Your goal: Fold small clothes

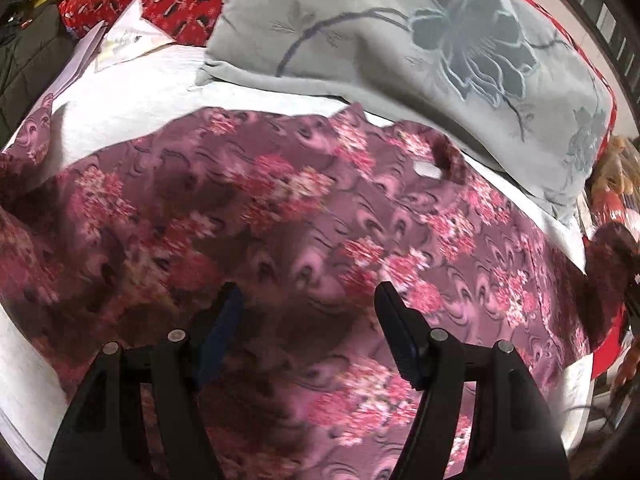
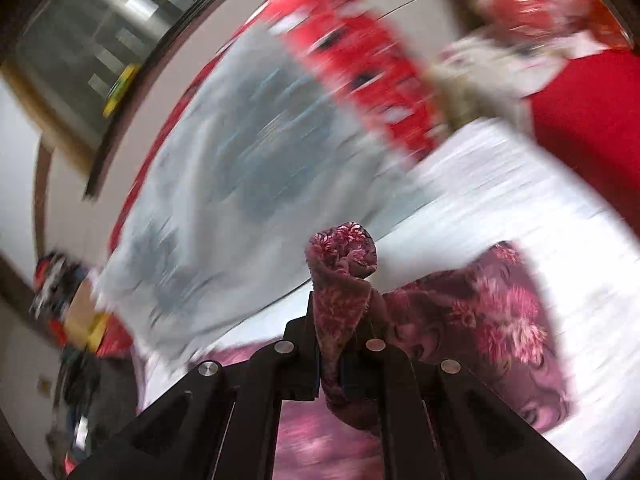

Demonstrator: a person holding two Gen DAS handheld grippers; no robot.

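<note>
The floral garment (image 1: pixel 304 220) is spread on the bed (image 1: pixel 132 108) directly below the left gripper (image 1: pixel 308 320), whose jaws are apart and empty. One bunched corner is clamped in the right gripper (image 2: pixel 340 320), lifted at the garment's right edge.

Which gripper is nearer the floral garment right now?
Right. The right gripper is shut on a bunched edge of the floral garment, in contact. The left gripper is open above it, gripping nothing.
</note>
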